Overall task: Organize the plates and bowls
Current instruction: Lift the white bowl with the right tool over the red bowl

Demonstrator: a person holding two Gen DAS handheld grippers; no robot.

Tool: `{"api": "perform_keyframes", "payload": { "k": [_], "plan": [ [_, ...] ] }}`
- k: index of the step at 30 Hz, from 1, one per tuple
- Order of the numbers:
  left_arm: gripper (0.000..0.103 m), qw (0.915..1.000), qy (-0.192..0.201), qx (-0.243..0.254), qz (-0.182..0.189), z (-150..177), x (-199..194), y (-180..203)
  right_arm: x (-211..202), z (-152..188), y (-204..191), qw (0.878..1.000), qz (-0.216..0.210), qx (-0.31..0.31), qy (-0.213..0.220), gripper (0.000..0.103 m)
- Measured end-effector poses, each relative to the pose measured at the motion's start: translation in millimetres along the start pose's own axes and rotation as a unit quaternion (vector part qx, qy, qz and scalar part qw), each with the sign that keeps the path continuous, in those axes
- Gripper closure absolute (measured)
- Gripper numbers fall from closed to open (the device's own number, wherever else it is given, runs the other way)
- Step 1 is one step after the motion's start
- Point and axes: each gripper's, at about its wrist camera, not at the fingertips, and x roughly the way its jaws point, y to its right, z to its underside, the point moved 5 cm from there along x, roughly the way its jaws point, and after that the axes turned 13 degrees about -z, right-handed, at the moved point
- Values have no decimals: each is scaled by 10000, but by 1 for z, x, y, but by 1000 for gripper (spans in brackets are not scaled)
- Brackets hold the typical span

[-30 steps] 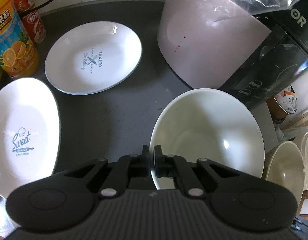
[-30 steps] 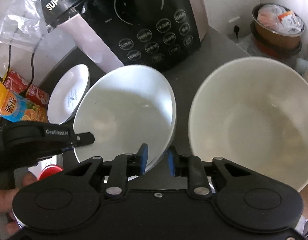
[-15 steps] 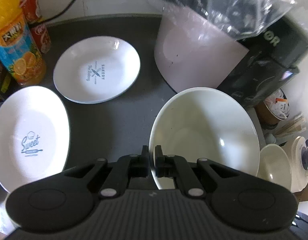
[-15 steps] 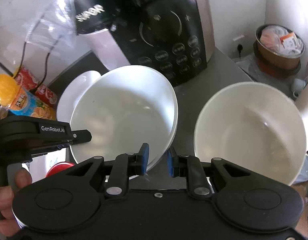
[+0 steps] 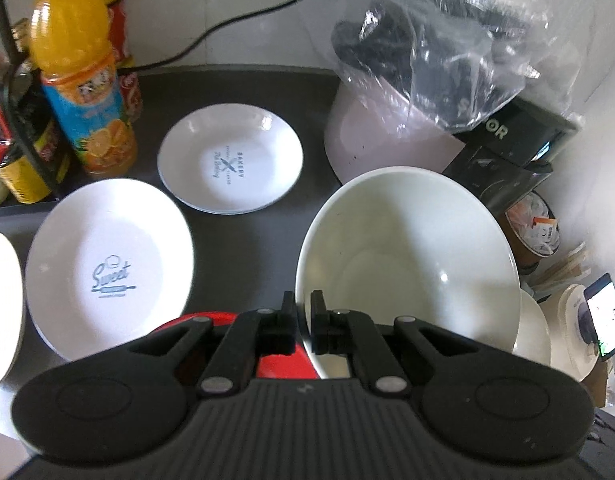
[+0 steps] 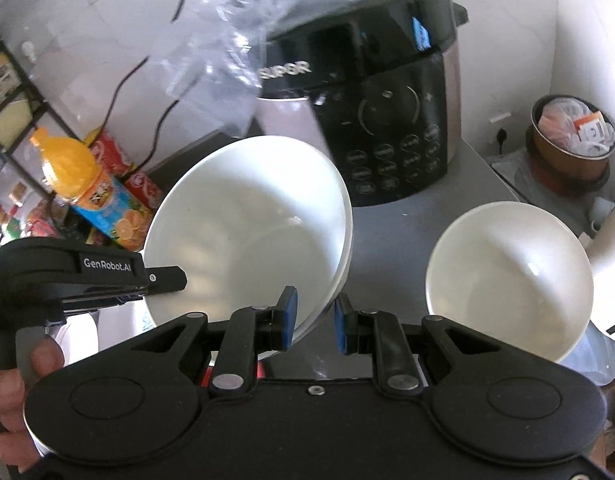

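My left gripper (image 5: 303, 322) is shut on the near rim of a large white bowl (image 5: 407, 264) and holds it up above the dark counter. The same bowl (image 6: 247, 232) fills the middle of the right wrist view, with the left gripper (image 6: 163, 280) clamped on its left rim. My right gripper (image 6: 311, 318) is open, its blue pads either side of the bowl's near edge without clamping it. A second white bowl (image 6: 507, 280) sits on the counter to the right. Two white plates, "Sweet" (image 5: 107, 268) and "Bakery" (image 5: 229, 164), lie on the counter at left.
A black and pink Supor cooker (image 6: 387, 120) under a clear plastic bag (image 5: 439, 48) stands at the back. An orange juice bottle (image 5: 83, 88) and red cans (image 6: 119, 160) stand at the back left. A pot of packets (image 6: 571, 140) sits at the far right. A red lid (image 5: 283, 364) lies below the left gripper.
Both grippers have risen and pulled back; the left has lifted the large bowl higher off the counter. The second bowl now looks smaller and further away. The right jaws have opened slightly wider.
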Motion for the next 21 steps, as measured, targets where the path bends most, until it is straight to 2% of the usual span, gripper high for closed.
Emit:
{"api": "perform_keyframes", "payload": {
  "k": [7, 21],
  "plan": [
    [98, 9999, 104, -92, -3, 9, -24, -23, -11, 7, -24, 9998, -62, -175, 52, 83],
    [97, 9995, 100, -303, -31, 34, -47, -76, -19, 33, -68, 9990, -220, -375, 53, 83]
  ]
}}
